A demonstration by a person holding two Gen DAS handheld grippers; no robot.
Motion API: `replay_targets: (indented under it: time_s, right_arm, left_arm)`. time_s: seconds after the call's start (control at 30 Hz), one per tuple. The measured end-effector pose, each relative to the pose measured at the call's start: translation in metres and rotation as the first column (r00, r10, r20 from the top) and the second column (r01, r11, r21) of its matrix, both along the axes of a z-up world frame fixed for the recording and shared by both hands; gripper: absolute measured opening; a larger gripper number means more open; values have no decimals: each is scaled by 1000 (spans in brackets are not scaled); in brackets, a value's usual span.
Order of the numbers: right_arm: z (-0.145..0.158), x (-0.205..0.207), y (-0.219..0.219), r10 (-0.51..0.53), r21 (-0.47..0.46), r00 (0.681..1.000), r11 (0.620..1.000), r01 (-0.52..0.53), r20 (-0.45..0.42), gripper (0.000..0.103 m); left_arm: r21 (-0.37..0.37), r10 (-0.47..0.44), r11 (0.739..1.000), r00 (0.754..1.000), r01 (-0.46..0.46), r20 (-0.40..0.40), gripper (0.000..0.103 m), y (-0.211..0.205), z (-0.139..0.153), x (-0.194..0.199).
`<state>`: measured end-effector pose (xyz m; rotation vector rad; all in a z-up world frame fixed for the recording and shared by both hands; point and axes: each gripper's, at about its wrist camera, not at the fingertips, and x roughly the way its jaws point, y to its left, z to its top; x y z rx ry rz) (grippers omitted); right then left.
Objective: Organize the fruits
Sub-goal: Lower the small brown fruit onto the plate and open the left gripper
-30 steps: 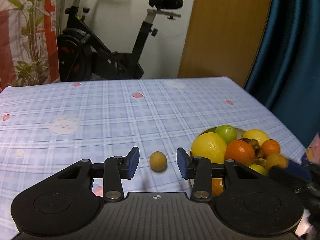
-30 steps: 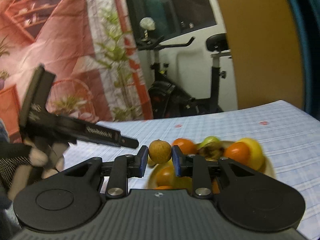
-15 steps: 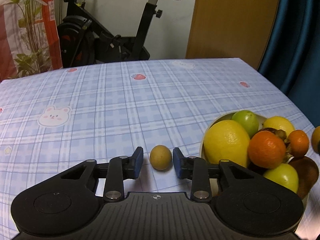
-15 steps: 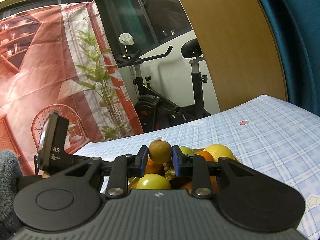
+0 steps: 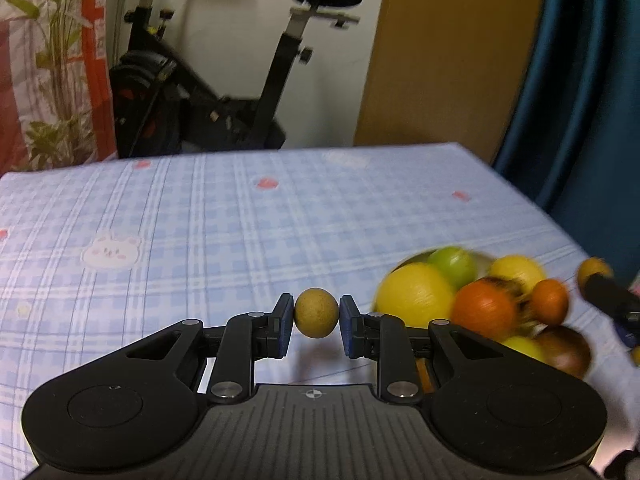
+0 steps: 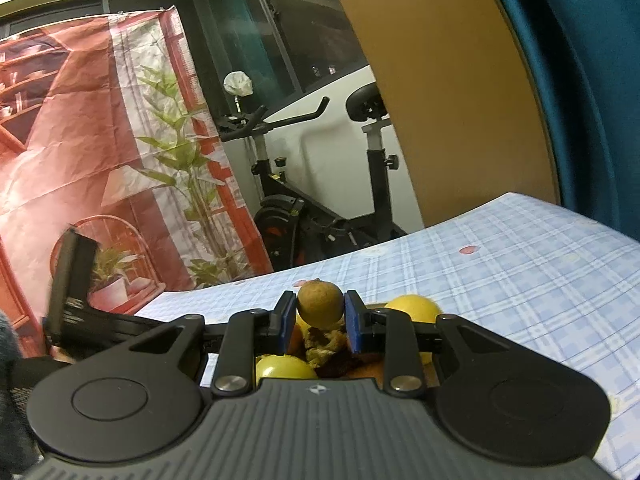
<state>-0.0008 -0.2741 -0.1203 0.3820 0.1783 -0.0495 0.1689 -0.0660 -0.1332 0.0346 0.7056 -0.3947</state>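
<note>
Tan longans (image 5: 316, 312) (image 6: 320, 305) in both claws

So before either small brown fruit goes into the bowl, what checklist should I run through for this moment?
1. Left hand-held gripper shut on its small brown fruit: ok, both pads touch it.
2. Right hand-held gripper shut on the second brown fruit: ok.
3. Right fruit above the bowl pile: ok, fruits lie directly below it.
4. Left fruit over the bowl: not ok, it is beside it, over the tablecloth.
5. Free room in the bowl: cannot tell, pile is heaped and blurred.
6. Grippers apart from each other: ok.
</note>
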Motion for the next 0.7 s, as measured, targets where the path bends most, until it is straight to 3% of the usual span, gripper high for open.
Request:
replay_targets:
  time_s: [0.3, 0.43, 0.7]
  right_arm:
    - [0, -8, -17, -71, 6, 997, 997, 71, -16, 28]
    - [0, -5, -5, -28, -33, 999, 999, 27, -31, 28]
    - [-6, 7, 16, 29, -127, 995, 991, -41, -92, 28]
  left_arm:
    - [-25, -187, 981, 975, 191, 123, 26, -38, 36, -36]
    - [-16, -254, 966, 958, 258, 133, 26, -58, 39, -40]
    - [-5, -305, 952, 946, 307, 106, 26, -74, 30, -34]
